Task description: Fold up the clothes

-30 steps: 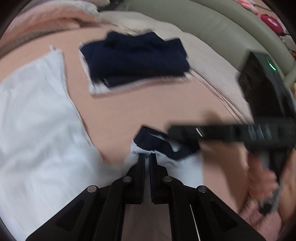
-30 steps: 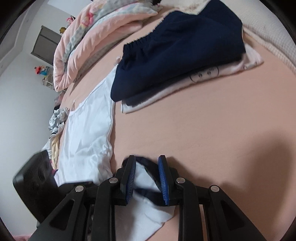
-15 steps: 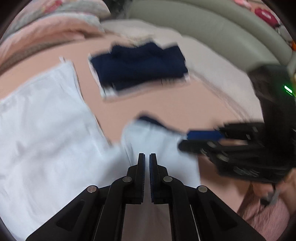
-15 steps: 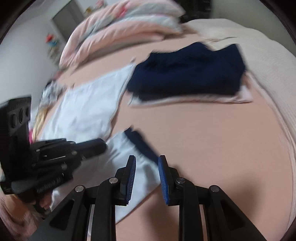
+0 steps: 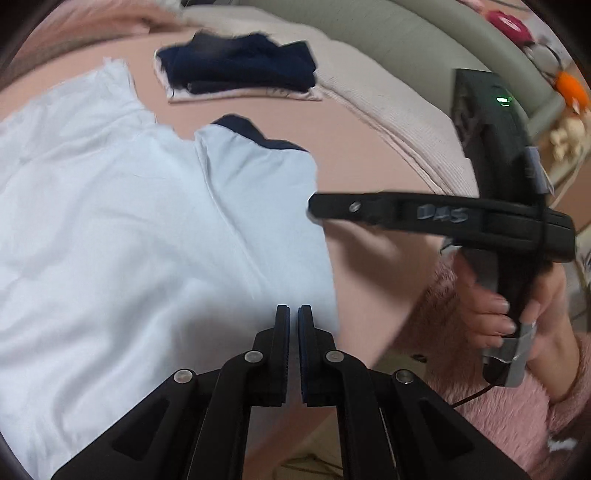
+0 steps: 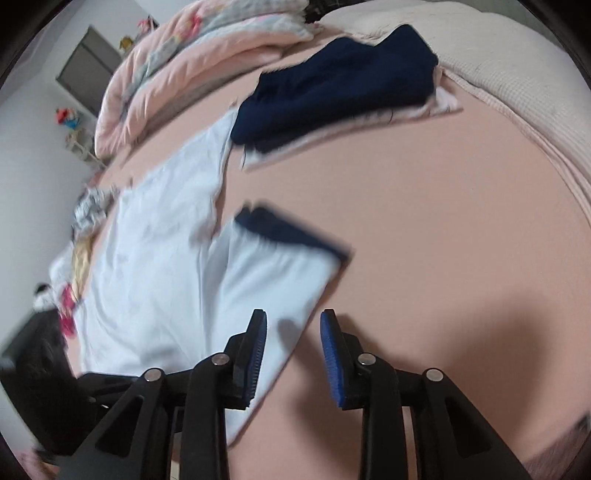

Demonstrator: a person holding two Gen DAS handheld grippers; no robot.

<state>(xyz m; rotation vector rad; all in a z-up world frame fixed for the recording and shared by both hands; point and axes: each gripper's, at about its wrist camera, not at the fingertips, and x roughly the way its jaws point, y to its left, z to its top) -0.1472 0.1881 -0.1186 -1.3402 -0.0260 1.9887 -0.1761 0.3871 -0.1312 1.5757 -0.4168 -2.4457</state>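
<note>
A pale blue cotton shirt with a navy sleeve cuff lies flat on the pink bed sheet, its sleeve reaching toward twelve o'clock. The left gripper has its fingers together on nothing; the right gripper is opening, empty. Only the left view shows the person's hand.

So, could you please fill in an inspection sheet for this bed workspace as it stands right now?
Surface: pink bedsheet, cream blanket along its far edge.
Job's things: white shirt spread flat, navy-cuffed sleeve laid out; folded navy stack beyond it.
Clutter: crumpled clothes at the bed's left edge.
Grippers: left gripper shut, nothing between its fingers; right gripper opening, empty, above the shirt's edge.
Cables: thin black cable under the right hand.
Surroundings: rolled pink quilt, grey headboard.
</note>
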